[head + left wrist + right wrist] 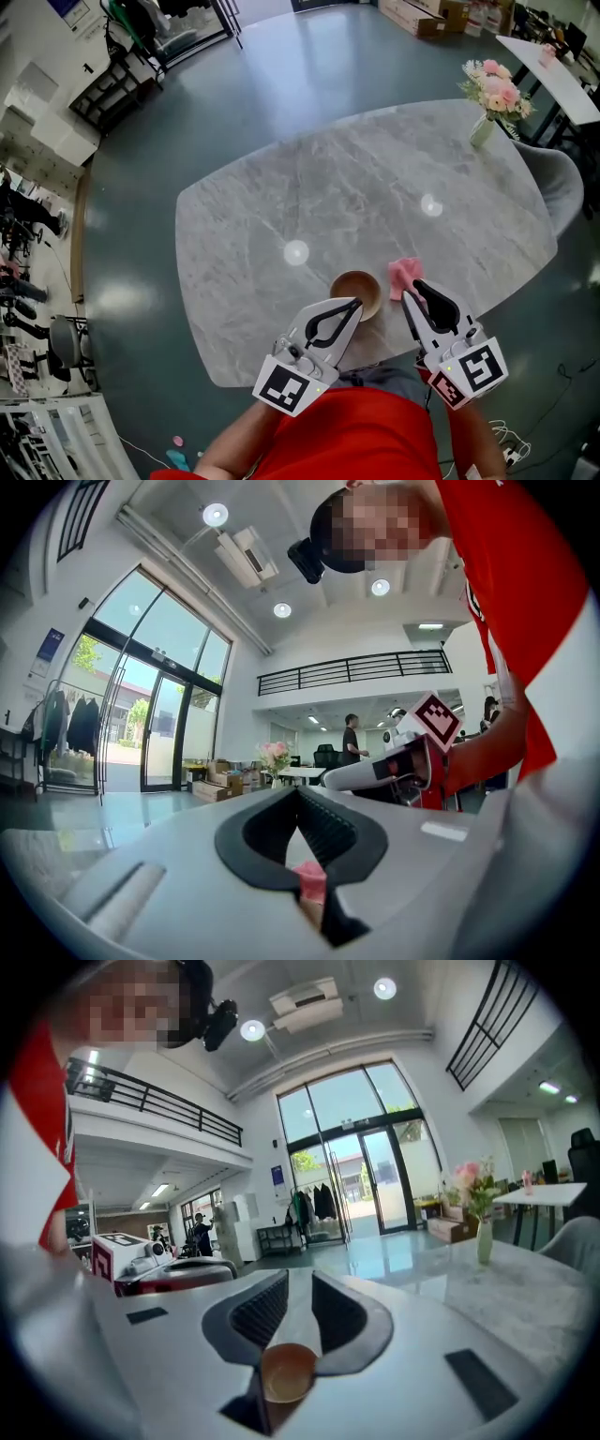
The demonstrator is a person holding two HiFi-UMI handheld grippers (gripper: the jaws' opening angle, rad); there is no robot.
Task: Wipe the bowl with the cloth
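A brown wooden bowl point(356, 291) stands near the front edge of the marble table point(281, 206), and a crumpled pink cloth point(405, 275) lies just right of it. My left gripper point(351, 307) hovers above the bowl's near side, shut with nothing in it. My right gripper point(413, 290) hangs over the cloth's near edge, apart from it, its jaws open and empty. In the left gripper view the left gripper point(298, 795) is shut, with the cloth point(312, 881) showing below the jaws. In the right gripper view the bowl point(286, 1372) shows below the parted jaws of the right gripper point(300, 1279).
A vase of pink flowers point(494, 94) stands at the table's far right corner, with a grey chair point(562, 187) beside that end. Cardboard boxes point(422, 14) and a black rack point(103, 94) stand on the floor far behind. The person's red sleeve point(356, 436) fills the bottom.
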